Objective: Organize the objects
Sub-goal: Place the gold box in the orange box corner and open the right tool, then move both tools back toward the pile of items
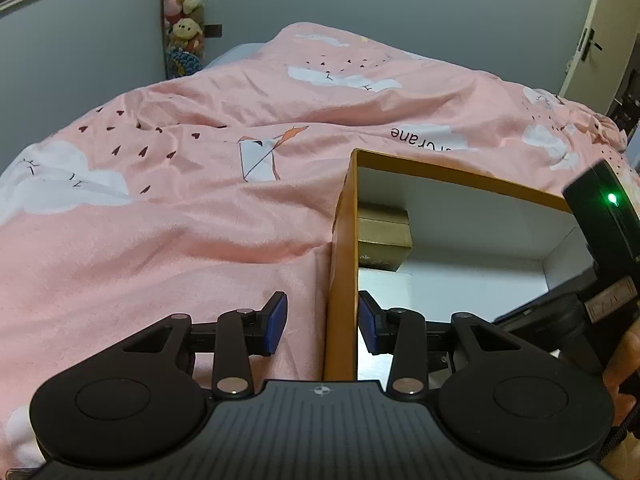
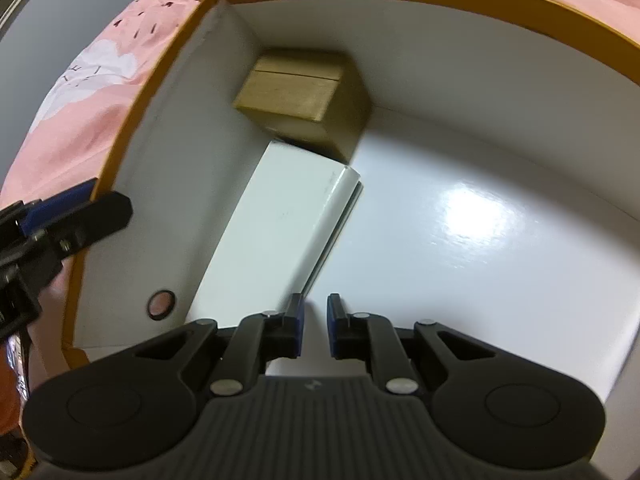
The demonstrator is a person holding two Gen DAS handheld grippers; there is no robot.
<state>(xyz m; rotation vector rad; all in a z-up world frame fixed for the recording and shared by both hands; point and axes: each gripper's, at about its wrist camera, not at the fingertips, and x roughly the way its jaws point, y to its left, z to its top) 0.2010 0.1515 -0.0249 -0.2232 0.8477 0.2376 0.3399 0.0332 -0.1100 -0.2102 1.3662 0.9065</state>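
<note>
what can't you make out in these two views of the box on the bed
- Left wrist view: the white box is hidden behind the orange box's near wall; only part of the small tan box shows.
- Left wrist view: the right gripper's fingers are cut off at the right edge.
- Right wrist view: the near end of the white box is covered by the right gripper.
- Right wrist view: print on the pink duvet is cut off by the top edge.

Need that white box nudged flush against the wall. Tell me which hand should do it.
Right. The right gripper hangs inside the orange box, jaws shut and empty, beside the white box. The left gripper straddles the wall, jaws open.
</note>
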